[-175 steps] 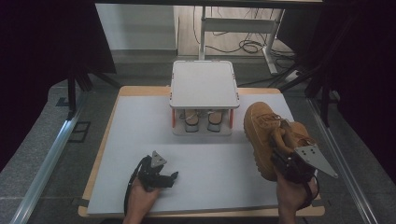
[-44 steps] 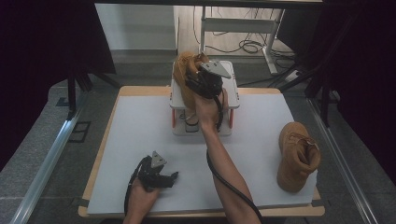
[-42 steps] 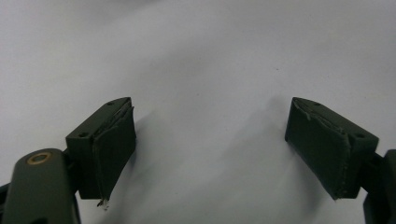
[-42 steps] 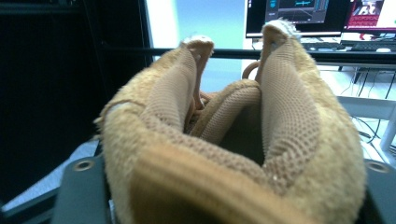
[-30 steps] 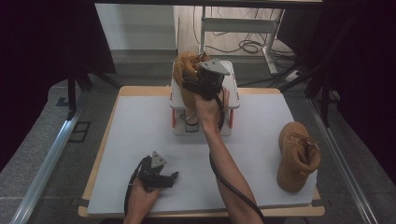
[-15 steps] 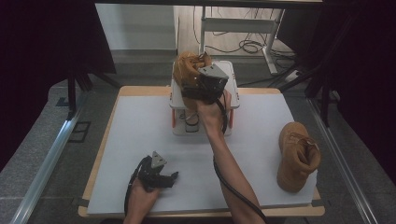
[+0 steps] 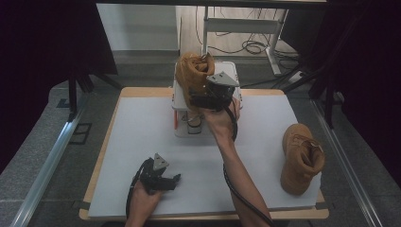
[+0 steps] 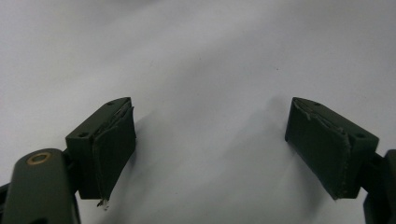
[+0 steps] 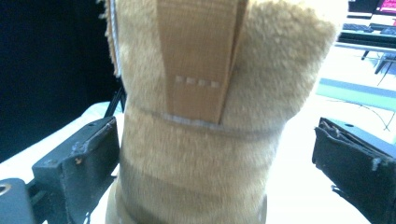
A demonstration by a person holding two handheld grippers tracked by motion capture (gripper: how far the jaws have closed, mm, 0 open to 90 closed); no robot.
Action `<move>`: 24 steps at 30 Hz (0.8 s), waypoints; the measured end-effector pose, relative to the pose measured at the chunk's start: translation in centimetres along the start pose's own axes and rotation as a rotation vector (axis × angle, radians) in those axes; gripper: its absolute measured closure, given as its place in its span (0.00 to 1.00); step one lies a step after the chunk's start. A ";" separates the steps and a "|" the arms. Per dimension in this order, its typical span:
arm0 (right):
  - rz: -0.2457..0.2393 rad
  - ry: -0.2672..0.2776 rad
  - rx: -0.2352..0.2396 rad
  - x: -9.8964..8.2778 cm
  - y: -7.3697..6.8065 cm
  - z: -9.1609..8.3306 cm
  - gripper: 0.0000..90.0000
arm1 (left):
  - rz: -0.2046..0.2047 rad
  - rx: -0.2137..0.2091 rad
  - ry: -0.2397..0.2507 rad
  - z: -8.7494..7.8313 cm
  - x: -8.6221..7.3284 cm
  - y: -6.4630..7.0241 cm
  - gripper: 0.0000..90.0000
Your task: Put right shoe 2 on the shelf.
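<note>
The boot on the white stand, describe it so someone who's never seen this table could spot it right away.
Start at the white-topped table, then find the small white stand at the middle of its far edge. The tan boot stands upright on top of it, with the right tool open around its heel. The other tan boot sits down on the table near the right edge.

A tan suede boot (image 7: 191, 75) stands upright on the white rack (image 7: 182, 127), heel loop showing.

The boot (image 9: 205, 116) looks like fuzzy tan suede with a woven cloth heel strap (image 9: 198, 56).
</note>
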State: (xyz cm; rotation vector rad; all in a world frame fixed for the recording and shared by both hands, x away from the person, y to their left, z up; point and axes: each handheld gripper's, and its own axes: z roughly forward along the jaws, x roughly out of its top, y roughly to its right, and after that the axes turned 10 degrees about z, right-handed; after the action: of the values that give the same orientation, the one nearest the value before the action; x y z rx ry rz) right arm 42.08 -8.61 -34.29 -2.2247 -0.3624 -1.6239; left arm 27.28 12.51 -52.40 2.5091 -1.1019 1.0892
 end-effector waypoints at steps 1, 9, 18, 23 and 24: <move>-0.003 0.002 -0.001 -0.1 0.0 -0.1 0.02 | -0.001 0.001 0.000 0.0 0.0 0.0 0.18; -0.005 -0.017 0.023 -0.7 0.5 -1.5 0.12 | -0.001 0.000 -0.002 0.0 0.0 0.0 0.18; -0.026 -0.005 0.040 -1.6 0.9 -3.4 0.29 | -0.008 0.001 0.003 0.0 0.0 0.0 0.18; -0.073 0.007 0.064 -2.5 0.8 -4.5 0.43 | -0.003 0.001 -0.001 0.0 0.0 0.0 0.18; -0.088 0.012 0.060 -2.7 0.8 -4.7 0.46 | -0.003 0.001 -0.001 0.0 0.0 0.0 0.18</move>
State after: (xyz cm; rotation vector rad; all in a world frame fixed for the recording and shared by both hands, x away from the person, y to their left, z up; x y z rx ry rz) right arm 37.52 -11.35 -35.69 -2.1815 -0.5060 -1.6479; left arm 27.26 12.50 -52.39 2.5117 -1.0975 1.0883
